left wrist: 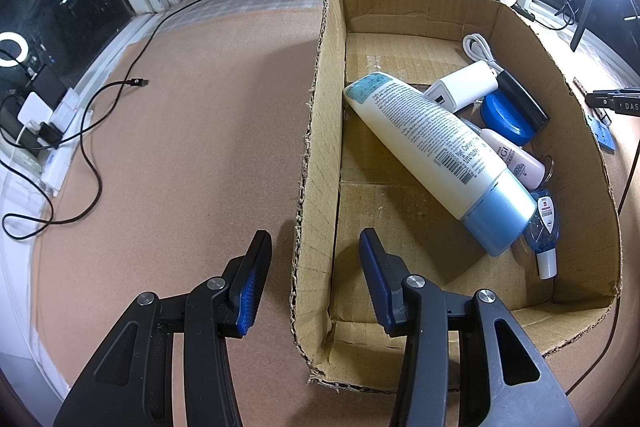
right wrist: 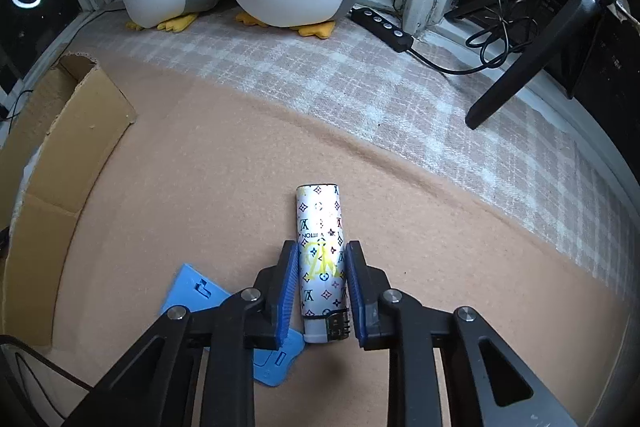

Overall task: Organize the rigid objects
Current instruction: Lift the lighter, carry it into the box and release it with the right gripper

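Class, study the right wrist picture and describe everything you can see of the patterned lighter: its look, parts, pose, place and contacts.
The lighter is a slim white cylinder printed with dark monogram symbols and a yellow motif, glossy like plastic. Its metal head points toward the camera. It lies flat on the tan cloth, between the right gripper fingers, whose blue pads sit at its sides.
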The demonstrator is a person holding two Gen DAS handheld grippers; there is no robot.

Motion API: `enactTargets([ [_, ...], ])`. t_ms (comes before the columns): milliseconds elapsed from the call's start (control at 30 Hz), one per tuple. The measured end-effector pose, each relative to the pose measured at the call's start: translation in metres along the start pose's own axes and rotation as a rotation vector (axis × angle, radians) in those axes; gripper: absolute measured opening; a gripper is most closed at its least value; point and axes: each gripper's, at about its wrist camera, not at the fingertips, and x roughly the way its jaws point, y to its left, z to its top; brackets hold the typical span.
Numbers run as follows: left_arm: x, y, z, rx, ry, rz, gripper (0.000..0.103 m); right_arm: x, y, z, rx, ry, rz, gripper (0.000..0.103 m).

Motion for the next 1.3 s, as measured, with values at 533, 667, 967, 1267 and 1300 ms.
enactTargets([
  [533, 0.0, 0.001, -0.001, -0.003, -0.003, -0.002, 0.045, -0.05, 0.028, -0.011, 0.009, -0.113, -0.059, 0.021],
  [667, -0.001, 0.003, -0.002, -0.003, -0.004, -0.001, 0.045, -0.06, 0.047, -0.005, -0.028, -0.144, -0.05, 0.021],
  [967, -0.001, 0.003, -0.002, -0.008, -0.006, -0.003, 0.045, -0.085, 0.099, -0.002, -0.092, -0.193, 0.027, 0.021],
  [1267, 0.0, 0.003, -0.003, -0.008, -0.007, -0.004, 0.045, -0.098, 0.152, 0.012, -0.136, -0.229, 0.13, 0.021],
  [1300, 0.0, 0.003, -0.002, -0.008, -0.008, -0.004, 0.045, -0.098, 0.156, 0.013, -0.139, -0.23, 0.136, 0.021],
])
